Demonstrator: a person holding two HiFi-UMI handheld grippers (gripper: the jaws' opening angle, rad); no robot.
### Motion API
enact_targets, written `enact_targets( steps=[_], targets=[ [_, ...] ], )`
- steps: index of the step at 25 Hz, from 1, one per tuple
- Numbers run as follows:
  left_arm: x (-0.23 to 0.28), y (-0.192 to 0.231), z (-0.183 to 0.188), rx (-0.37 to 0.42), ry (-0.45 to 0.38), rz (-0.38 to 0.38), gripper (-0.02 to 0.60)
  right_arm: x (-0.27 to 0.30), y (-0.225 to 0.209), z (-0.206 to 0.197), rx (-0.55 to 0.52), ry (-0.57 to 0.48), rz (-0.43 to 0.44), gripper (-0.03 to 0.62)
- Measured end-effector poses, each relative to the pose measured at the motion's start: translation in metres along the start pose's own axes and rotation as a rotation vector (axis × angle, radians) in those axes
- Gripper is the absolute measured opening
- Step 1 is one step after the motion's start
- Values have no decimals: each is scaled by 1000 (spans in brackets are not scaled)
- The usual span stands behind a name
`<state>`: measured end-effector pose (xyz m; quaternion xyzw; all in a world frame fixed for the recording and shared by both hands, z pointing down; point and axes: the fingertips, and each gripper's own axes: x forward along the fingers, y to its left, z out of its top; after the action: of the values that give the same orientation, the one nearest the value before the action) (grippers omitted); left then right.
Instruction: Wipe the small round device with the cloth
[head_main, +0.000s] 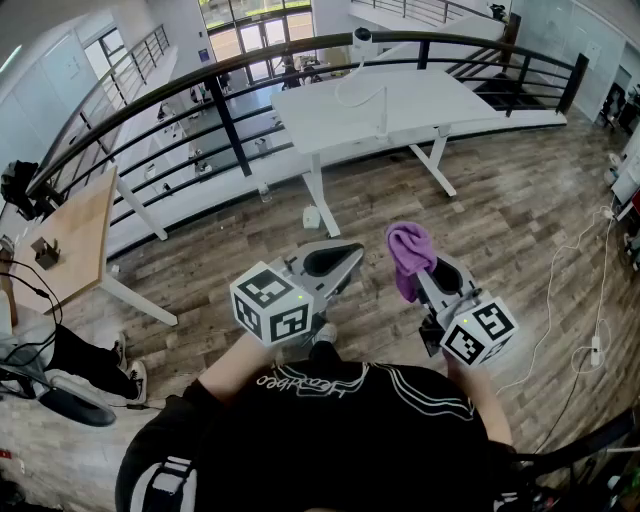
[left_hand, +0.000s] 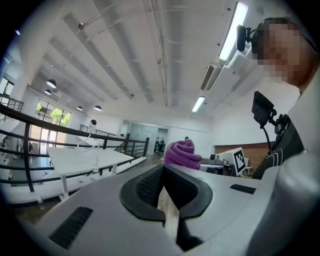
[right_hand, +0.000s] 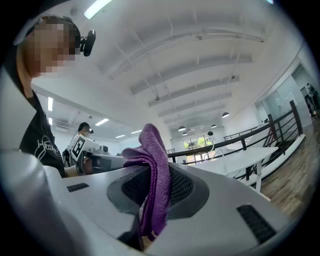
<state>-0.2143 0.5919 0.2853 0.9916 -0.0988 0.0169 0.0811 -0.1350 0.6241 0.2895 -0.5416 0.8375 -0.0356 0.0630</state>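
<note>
Head view shows the right tongs (head_main: 438, 274) gripping the purple cloth (head_main: 409, 252), the left tongs (head_main: 336, 261) closed and empty, and the small round device (head_main: 362, 37) far off on the white counter (head_main: 425, 100), so I would first step near, holding the cloth firmly pinched.

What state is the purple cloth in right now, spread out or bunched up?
Bunched. The purple cloth is folded over itself and pinched between the jaws of the right gripper, with its top bulging above them.
</note>
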Motion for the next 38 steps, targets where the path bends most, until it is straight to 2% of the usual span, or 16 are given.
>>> enact_targets(
  steps=[15, 22, 29, 34, 38],
  targets=[
    [5, 2, 9, 20, -1, 8, 8, 4, -8, 7, -12, -18, -1, 66],
    [22, 37, 7, 15, 5, 22, 9, 34, -38, 0, 5, -16, 1, 66],
    [53, 114, -1, -11, 13, 16, 8, 103, -85, -24, 38, 19, 4, 66],
    [87, 212, -2, -54, 35, 14, 8, 182, -137, -37, 60, 48, -19, 66],
    [116, 307, 8, -80, 60, 10, 9, 262, -191, -43, 92, 71, -55, 66]
  ],
)
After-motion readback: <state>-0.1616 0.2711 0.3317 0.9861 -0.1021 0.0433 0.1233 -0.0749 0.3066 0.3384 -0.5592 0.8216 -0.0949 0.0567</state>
